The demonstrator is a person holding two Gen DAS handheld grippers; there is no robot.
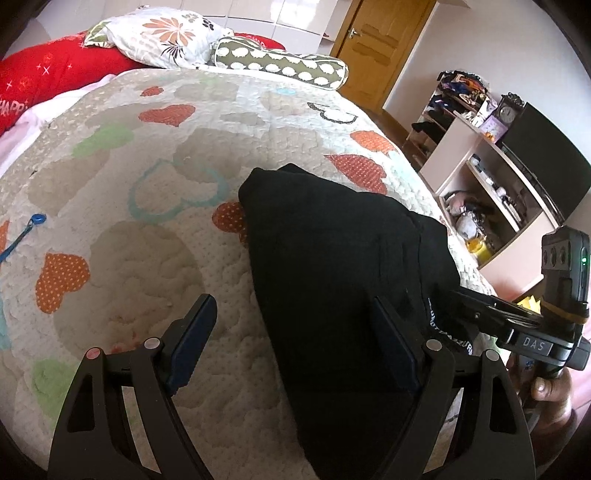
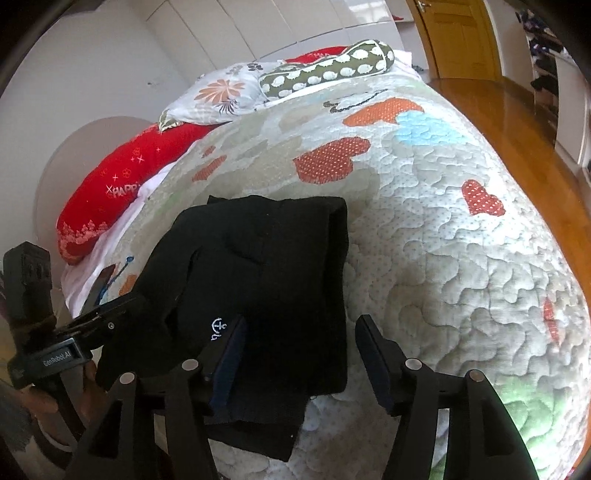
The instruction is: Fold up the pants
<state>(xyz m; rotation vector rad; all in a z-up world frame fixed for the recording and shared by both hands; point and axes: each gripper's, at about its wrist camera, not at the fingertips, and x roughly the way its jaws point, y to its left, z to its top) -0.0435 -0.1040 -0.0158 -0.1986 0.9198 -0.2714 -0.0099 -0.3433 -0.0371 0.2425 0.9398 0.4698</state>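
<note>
Black pants (image 1: 332,280) lie folded into a compact stack on the quilted bedspread (image 1: 129,229) near the bed's front edge; they also show in the right wrist view (image 2: 266,280), with a small white logo near the hem. My left gripper (image 1: 291,317) is open, hovering over the stack's left edge, holding nothing. My right gripper (image 2: 299,343) is open above the stack's near right corner, also empty. Each gripper's body appears in the other's view: the right one (image 1: 532,325) and the left one (image 2: 74,332).
Pillows (image 1: 162,33) and a red cushion (image 1: 48,77) lie at the head of the bed. A shelf unit (image 1: 491,192) with a dark TV stands to the right. A wooden floor (image 2: 517,147) and a door lie beyond the bed.
</note>
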